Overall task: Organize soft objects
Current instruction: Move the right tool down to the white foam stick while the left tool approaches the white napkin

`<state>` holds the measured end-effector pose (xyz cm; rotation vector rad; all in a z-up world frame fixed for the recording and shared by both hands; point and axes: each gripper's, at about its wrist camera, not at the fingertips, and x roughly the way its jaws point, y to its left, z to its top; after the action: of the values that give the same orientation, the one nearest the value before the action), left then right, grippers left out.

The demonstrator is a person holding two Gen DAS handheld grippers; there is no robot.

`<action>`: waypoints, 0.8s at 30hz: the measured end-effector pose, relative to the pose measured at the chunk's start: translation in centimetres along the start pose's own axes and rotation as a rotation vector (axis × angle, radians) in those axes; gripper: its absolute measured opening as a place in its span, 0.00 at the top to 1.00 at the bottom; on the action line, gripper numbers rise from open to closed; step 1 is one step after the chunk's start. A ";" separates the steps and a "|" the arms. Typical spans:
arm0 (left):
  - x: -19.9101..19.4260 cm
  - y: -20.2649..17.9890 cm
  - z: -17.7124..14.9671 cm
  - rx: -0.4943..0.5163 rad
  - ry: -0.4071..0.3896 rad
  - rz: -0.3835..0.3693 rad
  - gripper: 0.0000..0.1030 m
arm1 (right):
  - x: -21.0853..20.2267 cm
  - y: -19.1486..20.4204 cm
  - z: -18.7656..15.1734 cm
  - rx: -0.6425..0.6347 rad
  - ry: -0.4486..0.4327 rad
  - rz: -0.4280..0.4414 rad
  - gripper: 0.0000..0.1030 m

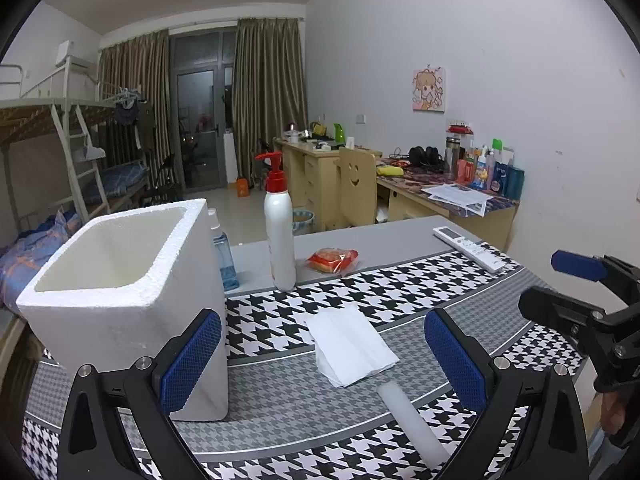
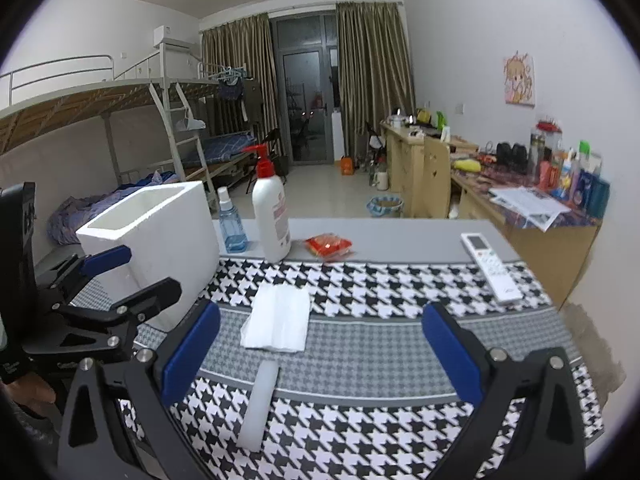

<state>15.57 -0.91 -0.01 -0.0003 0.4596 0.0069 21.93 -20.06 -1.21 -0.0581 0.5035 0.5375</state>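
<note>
A folded white tissue (image 1: 350, 346) (image 2: 277, 317) lies on the houndstooth cloth. A white foam strip (image 1: 412, 424) (image 2: 260, 404) lies nearer, in front of it. A red snack packet (image 1: 333, 260) (image 2: 329, 246) sits farther back on the grey table. An empty white foam box (image 1: 124, 300) (image 2: 160, 232) stands at the left. My left gripper (image 1: 322, 356) is open and empty, above the tissue and strip. My right gripper (image 2: 320, 348) is open and empty, hovering right of the tissue; it also shows at the right edge of the left wrist view (image 1: 560, 284).
A white pump bottle with red top (image 1: 280, 232) (image 2: 271, 216) and a blue spray bottle (image 1: 224, 256) (image 2: 231, 224) stand behind the box. A white remote (image 1: 470, 248) (image 2: 492, 266) lies at the right. Desks, a chair and bunk beds stand beyond the table.
</note>
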 end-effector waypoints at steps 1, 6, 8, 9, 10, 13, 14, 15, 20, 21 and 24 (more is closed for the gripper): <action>0.1 -0.1 -0.1 0.004 -0.002 -0.001 0.01 | 0.1 0.1 -0.2 -0.006 0.006 0.001 0.01; 1.0 0.0 -0.3 0.001 0.012 0.003 0.01 | 0.6 0.6 -1.0 -0.052 0.024 -0.019 0.01; 1.5 0.0 -0.6 0.005 0.024 -0.001 0.01 | 0.8 0.7 -1.3 -0.057 0.031 -0.012 0.01; 1.8 0.0 -0.7 0.008 0.032 -0.001 0.01 | 0.9 0.7 -1.4 -0.058 0.036 -0.005 0.01; 2.0 0.0 -0.8 0.009 0.040 0.001 0.01 | 1.1 0.7 -1.6 -0.058 0.043 0.000 0.01; 2.7 0.1 -0.9 0.003 0.055 0.009 0.01 | 1.4 0.6 -2.1 -0.054 0.057 0.011 0.01; 2.8 0.1 -0.9 0.003 0.060 0.006 0.01 | 1.5 0.5 -2.2 -0.052 0.062 0.014 0.01; 3.1 0.0 -0.9 0.002 0.065 0.003 0.01 | 1.5 0.5 -2.4 -0.051 0.066 0.016 0.01; 4.1 -0.4 -1.0 0.018 0.089 -0.001 0.01 | 2.3 0.3 -3.1 -0.021 0.105 0.043 0.01; 4.4 -0.3 -1.0 0.015 0.089 -0.002 0.01 | 2.5 0.5 -3.3 -0.026 0.113 0.044 0.01; 5.2 -0.2 -1.0 0.007 0.110 -0.011 0.01 | 3.0 1.0 -4.0 -0.036 0.134 0.059 0.01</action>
<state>19.80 -1.05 -3.25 0.0041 0.5693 -0.0053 21.87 -18.53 -6.07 -0.1141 0.6275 0.6027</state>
